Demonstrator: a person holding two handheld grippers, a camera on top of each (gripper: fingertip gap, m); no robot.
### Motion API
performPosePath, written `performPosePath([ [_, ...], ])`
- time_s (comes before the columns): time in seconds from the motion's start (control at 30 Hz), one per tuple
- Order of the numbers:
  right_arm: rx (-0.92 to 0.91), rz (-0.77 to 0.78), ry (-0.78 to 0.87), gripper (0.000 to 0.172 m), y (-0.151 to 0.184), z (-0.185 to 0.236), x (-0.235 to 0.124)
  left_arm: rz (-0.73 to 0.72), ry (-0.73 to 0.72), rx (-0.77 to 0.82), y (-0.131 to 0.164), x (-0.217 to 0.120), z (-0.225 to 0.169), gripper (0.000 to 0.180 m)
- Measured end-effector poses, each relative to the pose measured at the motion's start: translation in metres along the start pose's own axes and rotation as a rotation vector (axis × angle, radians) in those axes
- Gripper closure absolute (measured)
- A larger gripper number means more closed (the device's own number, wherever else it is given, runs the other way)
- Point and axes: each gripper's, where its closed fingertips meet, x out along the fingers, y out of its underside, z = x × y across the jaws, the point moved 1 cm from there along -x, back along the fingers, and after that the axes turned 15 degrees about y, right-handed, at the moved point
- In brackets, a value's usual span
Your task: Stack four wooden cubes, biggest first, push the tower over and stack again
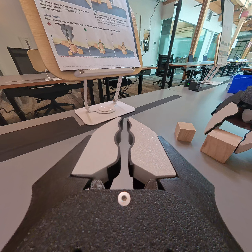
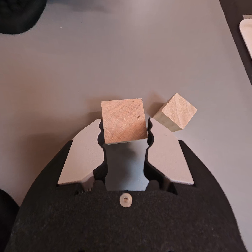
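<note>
Black grainy plastic forms the body of the right gripper (image 2: 124, 120), whose pale grey fingers with wavy black pads bracket the large wooden cube (image 2: 124, 121). Its jaws sit at about the cube's width, both pads seemingly pressed on its sides, though contact on the right is hard to confirm. The cube rests on the grey counter (image 2: 109, 61), its top face reddish-tan with crosshatched saw marks. Just beside it stands a paler, smaller cube (image 2: 177, 113), turned diagonally. The left gripper (image 1: 124, 118) hovers well apart, jaws nearly together around a thin bare slit, near a white stand base (image 1: 105, 113).
</note>
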Motion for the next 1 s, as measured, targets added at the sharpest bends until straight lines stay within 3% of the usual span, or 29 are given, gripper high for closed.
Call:
performPosePath([
  [0.2, 0.197, -0.117, 0.027, 0.106, -0.022, -0.026, -0.021, -0.034, 0.000, -0.043, -0.001, -0.002, 0.002, 0.177],
  [0.33, 0.348, -0.020, 0.202, 0.111, -0.011, -0.064, -0.015, -0.010, 0.009, -0.044, 0.005, 0.003, 0.000, 0.177],
  [0.5, 0.577, 0.104, 0.284, 0.111, -0.010, -0.086, -0.001, -0.007, -0.003, -0.034, 0.003, 0.000, 0.001, 0.177],
  [0.67, 0.505, 0.262, 0.277, 0.110, -0.013, -0.072, 0.021, -0.013, -0.008, -0.039, 0.001, -0.001, 0.003, 0.178],
  [0.8, 0.473, 0.370, 0.281, 0.123, -0.009, -0.075, 0.034, -0.012, -0.007, -0.038, 0.000, -0.001, 0.002, 0.178],
  [1.0, 0.399, 0.523, 0.163, 0.126, -0.002, -0.069, 0.043, -0.018, -0.011, -0.042, -0.002, -0.002, 0.004, 0.178],
])
